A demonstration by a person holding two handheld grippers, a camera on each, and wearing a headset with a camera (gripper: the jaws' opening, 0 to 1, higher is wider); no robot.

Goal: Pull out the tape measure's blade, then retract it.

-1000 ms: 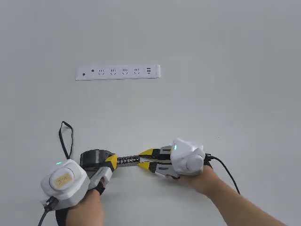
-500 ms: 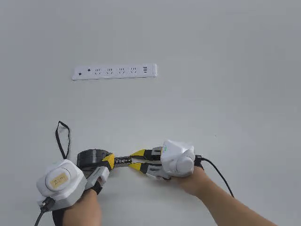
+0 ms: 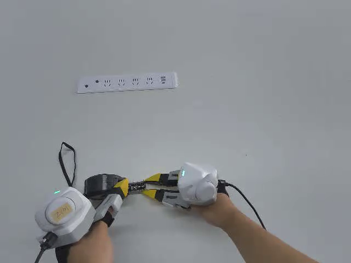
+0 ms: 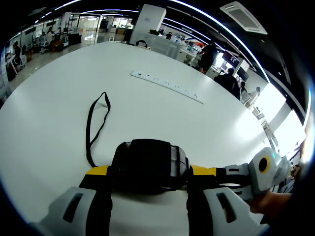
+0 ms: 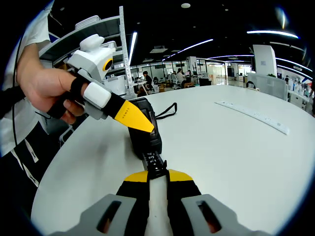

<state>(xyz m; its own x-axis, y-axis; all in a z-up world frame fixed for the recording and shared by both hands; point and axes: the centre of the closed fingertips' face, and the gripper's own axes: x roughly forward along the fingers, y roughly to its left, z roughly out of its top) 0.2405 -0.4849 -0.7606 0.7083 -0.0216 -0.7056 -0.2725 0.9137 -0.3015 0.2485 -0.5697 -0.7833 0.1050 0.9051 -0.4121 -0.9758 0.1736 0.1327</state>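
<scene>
The black tape measure (image 3: 100, 182) lies on the white table (image 3: 230, 109) at the lower left, its black wrist strap (image 3: 66, 161) looping away to the left. My left gripper (image 3: 112, 189) is shut on the case (image 4: 147, 164), one yellow-tipped jaw on each side. A short length of blade (image 3: 137, 187) sticks out to the right. My right gripper (image 3: 149, 186) is shut on that blade (image 5: 154, 164), close to the case (image 5: 145, 125). The left gripper (image 5: 106, 98) also appears in the right gripper view, and the right gripper (image 4: 258, 169) in the left gripper view.
A white power strip (image 3: 127, 82) lies flat further back on the table, and shows in the gripper views too (image 4: 167, 86) (image 5: 253, 115). The right gripper's cable (image 3: 244, 200) trails toward the lower right. An office with people lies beyond the table.
My right gripper has moved left toward the case with the blade still held, so the exposed blade is shorter. The left gripper keeps its grip on the case.
</scene>
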